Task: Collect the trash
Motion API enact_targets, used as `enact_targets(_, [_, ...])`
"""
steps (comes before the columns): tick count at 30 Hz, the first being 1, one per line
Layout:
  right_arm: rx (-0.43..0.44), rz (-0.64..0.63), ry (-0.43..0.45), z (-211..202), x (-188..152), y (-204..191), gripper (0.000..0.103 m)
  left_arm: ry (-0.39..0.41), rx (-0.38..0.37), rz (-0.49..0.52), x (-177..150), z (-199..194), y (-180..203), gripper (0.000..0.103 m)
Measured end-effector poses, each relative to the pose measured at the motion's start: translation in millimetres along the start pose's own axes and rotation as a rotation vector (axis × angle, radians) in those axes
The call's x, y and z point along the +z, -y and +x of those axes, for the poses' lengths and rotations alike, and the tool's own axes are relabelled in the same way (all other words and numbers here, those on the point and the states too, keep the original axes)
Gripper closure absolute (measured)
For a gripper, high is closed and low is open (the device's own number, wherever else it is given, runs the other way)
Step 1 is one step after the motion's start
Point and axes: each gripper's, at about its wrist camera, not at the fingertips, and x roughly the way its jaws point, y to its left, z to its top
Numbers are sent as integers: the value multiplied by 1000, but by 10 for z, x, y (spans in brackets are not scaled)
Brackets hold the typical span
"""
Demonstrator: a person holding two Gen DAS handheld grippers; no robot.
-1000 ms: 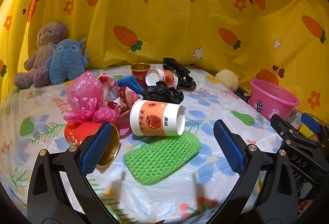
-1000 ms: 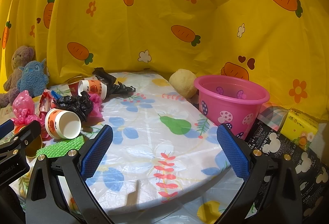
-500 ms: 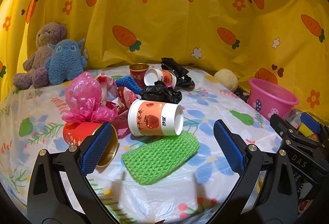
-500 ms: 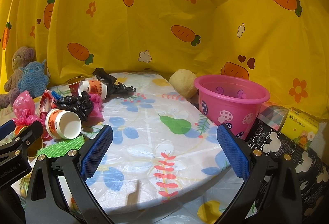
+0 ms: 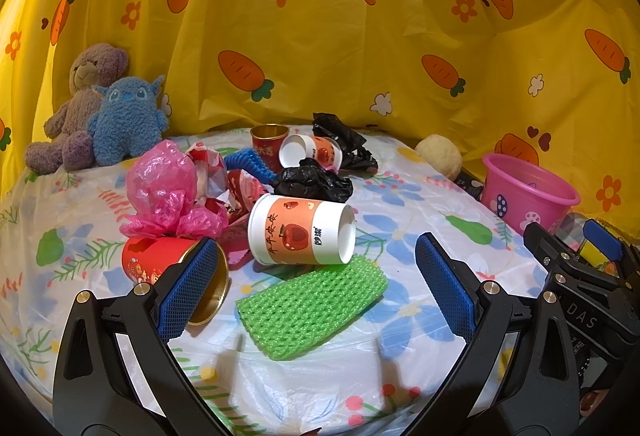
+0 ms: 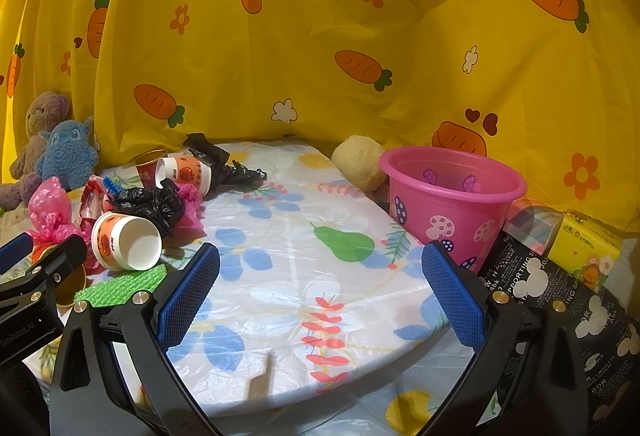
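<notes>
My left gripper (image 5: 316, 288) is open and empty, low over a green foam net (image 5: 312, 306) lying flat on the table. Just beyond the net a white-and-orange paper cup (image 5: 302, 234) lies on its side; it also shows in the right wrist view (image 6: 126, 241). A red cup with a gold inside (image 5: 168, 264) lies by my left finger. A pink plastic bag (image 5: 162, 192), black bags (image 5: 314, 182), a second paper cup (image 5: 310, 152) and red wrappers lie behind. My right gripper (image 6: 320, 292) is open and empty over the bare table. A pink bucket (image 6: 452, 196) stands at the right.
Two plush toys (image 5: 100, 116) sit at the back left. A beige ball (image 6: 358, 162) lies behind the bucket. A black printed bag (image 6: 560, 300) and a yellow tissue pack (image 6: 588, 246) lie right of the table edge. A yellow carrot curtain (image 6: 320, 36) closes the back.
My left gripper has shifted slightly, so the cup and the green net sit a little to the left between the fingers. The right gripper has hardly moved.
</notes>
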Motion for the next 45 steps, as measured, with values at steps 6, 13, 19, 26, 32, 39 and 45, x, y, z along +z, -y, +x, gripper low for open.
enact_targets(6, [0,0,2,-3,-1,-5,5,0,0,-1,1,-3,-1,6])
enact_targets(13, [0,1,1,-5,0,-4,5,0,0,-1,-3,1,1,6])
enact_targets(19, [0,1,2,-7,2,-4,5,1,0,-1,-5,1,4,6])
enact_targets(26, [0,1,3,-9,6,-5,5,1,0,-2,-3,-3,2,6])
enact_targets(32, [1,0,3,-11,7,-2,5,2,2,-3,0,7,20,6])
enact_targets(39, [5,-1,4,-8,0,-10,5,10,9,-4,46,20,83,6])
enact_targets(45, [33,-10,6,15,39,-97,5,33,57,-15,6,-52,-90,6])
